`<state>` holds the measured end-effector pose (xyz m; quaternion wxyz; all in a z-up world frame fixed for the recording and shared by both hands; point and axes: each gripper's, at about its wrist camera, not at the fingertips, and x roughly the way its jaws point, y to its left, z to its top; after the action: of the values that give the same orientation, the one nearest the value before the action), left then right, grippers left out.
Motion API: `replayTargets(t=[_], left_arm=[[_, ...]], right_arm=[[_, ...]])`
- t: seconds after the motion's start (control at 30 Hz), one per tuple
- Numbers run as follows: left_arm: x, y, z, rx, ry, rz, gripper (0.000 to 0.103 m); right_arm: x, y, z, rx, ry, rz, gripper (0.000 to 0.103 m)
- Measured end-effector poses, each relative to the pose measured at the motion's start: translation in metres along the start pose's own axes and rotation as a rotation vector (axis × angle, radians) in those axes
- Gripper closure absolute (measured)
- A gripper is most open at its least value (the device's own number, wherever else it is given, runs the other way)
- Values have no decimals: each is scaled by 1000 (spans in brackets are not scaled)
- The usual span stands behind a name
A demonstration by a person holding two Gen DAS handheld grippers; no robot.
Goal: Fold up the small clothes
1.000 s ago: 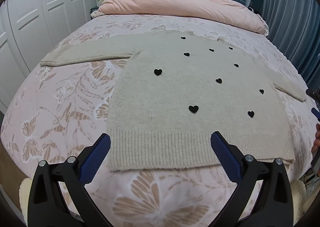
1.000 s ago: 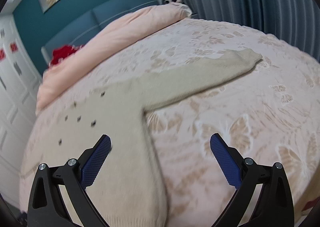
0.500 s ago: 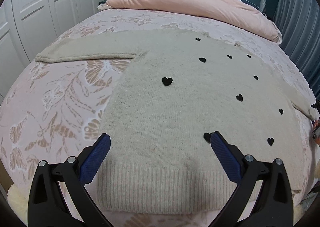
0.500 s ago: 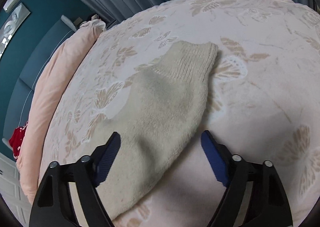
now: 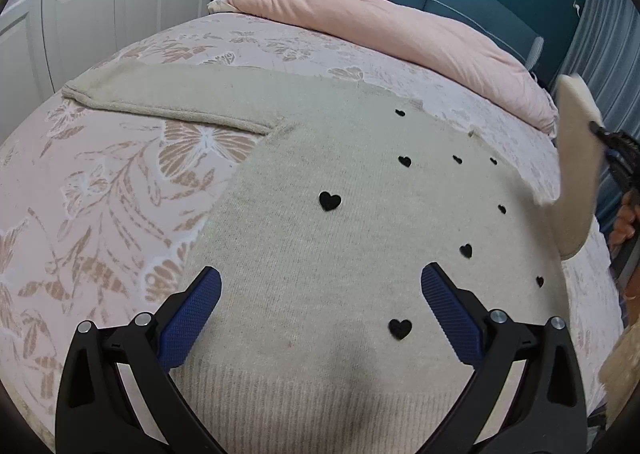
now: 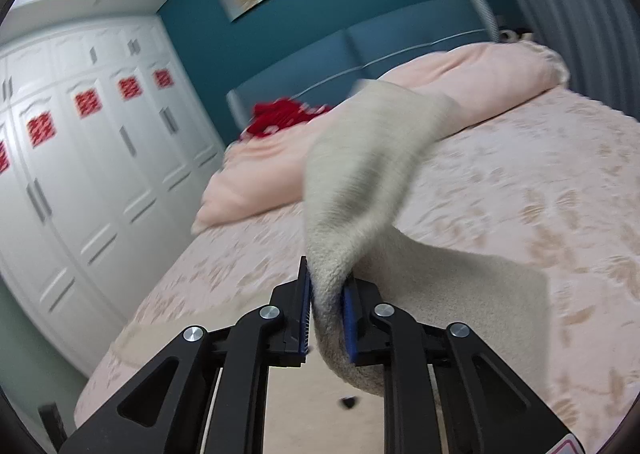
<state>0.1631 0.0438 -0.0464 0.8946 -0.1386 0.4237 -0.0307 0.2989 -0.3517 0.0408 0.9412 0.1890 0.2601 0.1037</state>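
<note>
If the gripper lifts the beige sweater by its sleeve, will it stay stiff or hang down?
Probably floppy: the sleeve bends limply over the right gripper. Its fuzzy knit likely resists slipping. The sweater body would probably drag after it.

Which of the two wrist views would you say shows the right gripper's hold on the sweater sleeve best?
The right wrist view: the right gripper is shut on the lifted sweater sleeve, the knit pinched between its blue pads. The left wrist view shows only the raised sleeve at its right edge, with the grip barely visible.
</note>
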Motion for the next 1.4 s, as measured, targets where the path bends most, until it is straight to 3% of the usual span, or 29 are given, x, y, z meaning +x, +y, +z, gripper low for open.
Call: replayTargets(t=[0.07, 0.17, 0.23, 0.33, 0.43, 0.6, 0.7, 0.77, 0.8, 0.83, 0.87, 0.9, 0.93, 1.03, 1.1, 1.17, 1.23, 1.3, 1.4], left_arm=[[0, 1, 9, -33, -4, -27, 5], [5, -1, 28, -64, -6, -75, 5], [12, -5, 43, -68, -6, -114, 5], [36, -15, 69, -79, 17, -194, 5], [82, -28, 94, -139, 89, -265, 5], [168, -36, 114, -304, 215, -284, 5], [194, -35, 115, -385, 247, -271, 15], [198, -42, 119, -342, 232, -258, 39], [201, -47, 124, -303, 243, -263, 64], [203, -51, 128, -269, 247, -274, 93], [201, -56, 133, -239, 236, -305, 95], [194, -62, 141, -201, 197, -311, 95], [183, -67, 149, -152, 142, -317, 96], [141, -81, 169, -37, -30, -353, 96], [127, -76, 170, -28, -86, -354, 96], [145, -64, 162, -34, -37, -320, 95], [178, -49, 142, -46, 70, -242, 95], [198, -37, 119, -61, 133, -204, 95], [195, -30, 105, -65, 92, -221, 93]], right_arm=[[45, 34, -33, -56, 112, 12, 70], [80, 46, -79, -27, 222, -16, 68], [72, 35, -100, 68, 239, -17, 66], [38, 11, -123, 201, 209, -62, 52], [5, -23, -139, 286, 183, -142, 50], [-16, -82, -145, 465, 168, -200, 50], [-12, -98, -143, 516, 159, -213, 44], [-2, -104, -141, 526, 171, -227, 42], [3, -105, -138, 529, 168, -232, 42], [6, -105, -135, 526, 158, -230, 43], [11, -103, -128, 515, 152, -220, 47], [13, -100, -121, 497, 140, -206, 75], [11, -96, -112, 475, 123, -190, 94], [-14, -76, -88, 414, -28, -121, 94], [-21, -70, -87, 338, -57, -149, 95], [4, -87, -107, 312, 98, -249, 95], [24, -109, -135, 377, 253, -304, 97], [5, -102, -138, 380, 188, -304, 95], [-26, -74, -124, 322, 88, -336, 92]])
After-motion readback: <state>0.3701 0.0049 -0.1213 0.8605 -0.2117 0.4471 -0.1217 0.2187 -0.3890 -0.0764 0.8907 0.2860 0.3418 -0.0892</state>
